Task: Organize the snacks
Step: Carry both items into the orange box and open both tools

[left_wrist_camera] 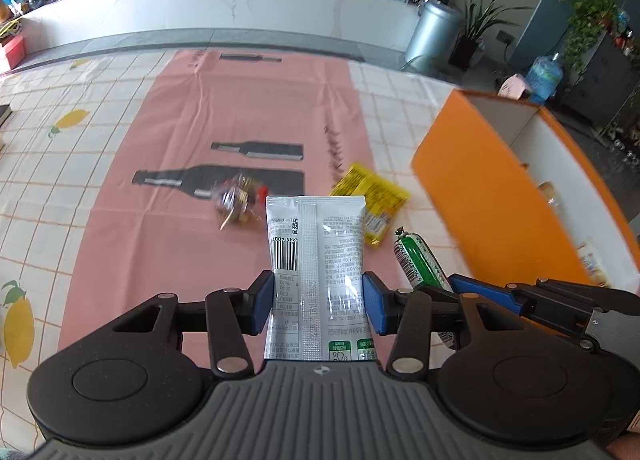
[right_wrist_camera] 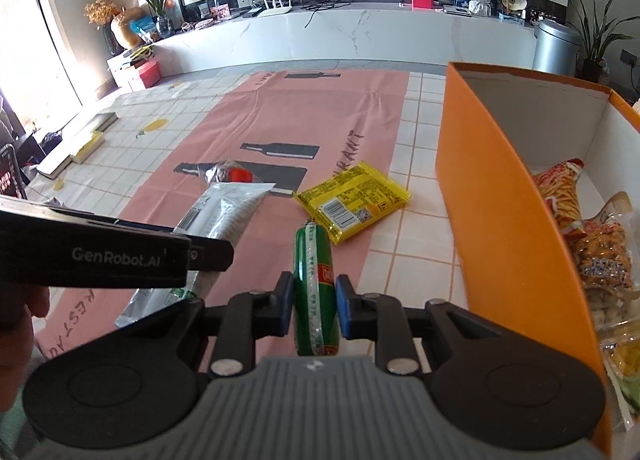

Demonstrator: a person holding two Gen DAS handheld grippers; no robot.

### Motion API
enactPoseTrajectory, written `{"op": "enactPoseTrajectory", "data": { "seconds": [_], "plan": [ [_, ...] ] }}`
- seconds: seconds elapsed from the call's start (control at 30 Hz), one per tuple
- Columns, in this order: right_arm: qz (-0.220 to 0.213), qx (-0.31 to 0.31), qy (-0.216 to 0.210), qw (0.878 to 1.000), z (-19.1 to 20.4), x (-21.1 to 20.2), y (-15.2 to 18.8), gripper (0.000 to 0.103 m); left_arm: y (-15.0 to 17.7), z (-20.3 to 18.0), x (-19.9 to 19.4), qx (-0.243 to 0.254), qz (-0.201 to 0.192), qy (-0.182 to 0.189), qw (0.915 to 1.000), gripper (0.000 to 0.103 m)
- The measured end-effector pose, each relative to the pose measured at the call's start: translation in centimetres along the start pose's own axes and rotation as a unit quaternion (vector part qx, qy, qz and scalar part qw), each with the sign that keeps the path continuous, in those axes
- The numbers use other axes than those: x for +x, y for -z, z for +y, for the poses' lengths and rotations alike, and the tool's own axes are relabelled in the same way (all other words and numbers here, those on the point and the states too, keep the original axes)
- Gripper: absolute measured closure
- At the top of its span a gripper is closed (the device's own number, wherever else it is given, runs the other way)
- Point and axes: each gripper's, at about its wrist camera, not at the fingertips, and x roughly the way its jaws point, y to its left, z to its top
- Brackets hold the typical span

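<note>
Blue pads of the left gripper point(left_wrist_camera: 319, 302) press on both long edges of a white snack pouch point(left_wrist_camera: 316, 244); the jaws stand at a medium width, closed on the pouch. The pouch points away from the camera toward 12 o'clock, barcode side up, and is lifted clear of the pink cloth point(left_wrist_camera: 200, 108).

The right gripper point(right_wrist_camera: 314, 306) clamps a green sausage stick point(right_wrist_camera: 314, 260) between its pads; the jaws stand narrow, closed on the stick. The stick lies along the gripper axis, its crimped end toward 12 o'clock. In the left wrist view the same stick appears at 3 o'clock of the pouch, just beside it.

A yellow snack packet point(right_wrist_camera: 352, 198) lies flat, half on the pink cloth and half on the checked tablecloth point(right_wrist_camera: 416, 132), at 1 o'clock from the sausage stick. A clear wrapped snack with a red part point(left_wrist_camera: 236, 200) rests on the cloth at 10 o'clock from the white pouch tip; it is blurred.

An orange box point(right_wrist_camera: 500, 220) stands open at 3 o'clock of the right gripper. Several snack bags point(right_wrist_camera: 596, 248) lie inside it against the white inner wall.

A hand point(right_wrist_camera: 20, 320) shows at 9 o'clock in the right wrist view, beneath the left gripper body.
</note>
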Motion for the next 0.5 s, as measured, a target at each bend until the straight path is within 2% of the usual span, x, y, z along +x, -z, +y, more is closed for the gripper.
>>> {"op": "enactPoseTrajectory", "data": {
  "seconds": [0.17,0.3,0.5],
  "plan": [
    [-0.029,0.036,-0.009,0.999,-2.2,-4.7,-1.6,0.084,-1.6,-2.5,-2.5,0.009,-0.027,0.042,0.9987,0.050],
    [-0.039,0.061,-0.001,0.997,-5.2,-8.4,-2.9,0.084,-3.0,-5.9,-3.8,0.026,-0.034,0.079,0.9960,0.050],
    [-0.005,0.090,0.017,0.996,-11.3,-12.3,-4.3,0.084,-5.2,-11.9,-3.7,0.059,-0.016,0.138,0.9885,0.050]
  ]
}}
